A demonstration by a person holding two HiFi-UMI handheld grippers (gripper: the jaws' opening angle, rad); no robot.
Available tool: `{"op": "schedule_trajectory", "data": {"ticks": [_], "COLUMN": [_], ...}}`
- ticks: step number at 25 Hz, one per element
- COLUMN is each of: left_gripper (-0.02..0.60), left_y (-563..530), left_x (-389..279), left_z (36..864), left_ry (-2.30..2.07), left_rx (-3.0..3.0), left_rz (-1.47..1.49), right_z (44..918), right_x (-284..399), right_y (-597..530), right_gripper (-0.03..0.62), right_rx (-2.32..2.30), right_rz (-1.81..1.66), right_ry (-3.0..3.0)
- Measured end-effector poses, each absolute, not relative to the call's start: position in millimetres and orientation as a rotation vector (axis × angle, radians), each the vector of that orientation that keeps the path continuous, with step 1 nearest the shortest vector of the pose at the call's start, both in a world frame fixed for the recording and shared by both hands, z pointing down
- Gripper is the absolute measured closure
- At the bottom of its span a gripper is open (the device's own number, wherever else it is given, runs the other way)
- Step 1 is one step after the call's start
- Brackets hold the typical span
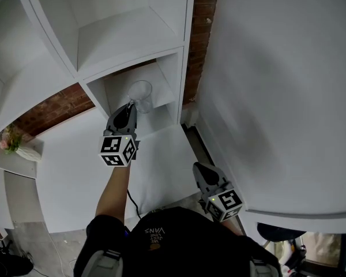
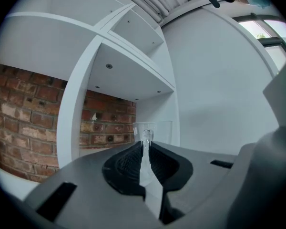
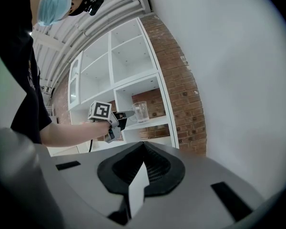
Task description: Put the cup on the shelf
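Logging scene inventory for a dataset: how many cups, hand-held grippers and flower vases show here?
Cups: 1, the clear cup
Hand-held grippers: 2, the left hand-held gripper and the right hand-held gripper
Flower vases: 1, the flower vase
Total: 4

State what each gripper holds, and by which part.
Left gripper pinches the glass cup at its near side; handle or wall, unclear. Right gripper holds nothing.

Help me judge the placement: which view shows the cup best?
The right gripper view: the cup shows clear from the side, at the shelf, held by the left gripper. The head view shows it from above; the left gripper view only its rim beyond the jaws.
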State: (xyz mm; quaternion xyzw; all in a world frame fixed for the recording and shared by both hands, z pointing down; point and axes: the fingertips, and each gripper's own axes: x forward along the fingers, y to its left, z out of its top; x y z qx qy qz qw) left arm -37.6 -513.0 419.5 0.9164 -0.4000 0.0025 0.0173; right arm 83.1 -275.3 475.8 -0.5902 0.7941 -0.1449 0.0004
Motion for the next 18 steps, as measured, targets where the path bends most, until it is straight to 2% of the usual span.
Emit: {"op": "schedule_trajectory", "data": {"ticks": [18], "left_gripper": [0.552], "left_y": [-547], "left_x": [-21], "left_z": [433], "left_ry": [-1.354], "left_rx": [2.817], "left_rz": [0.154], "right_z": [474], "right_x": [78], "right_y": [-285], "right_gripper": [0.594], "right_rx": [-1.858], "right_rz": [-0.459], "right_ry": [2.483]}}
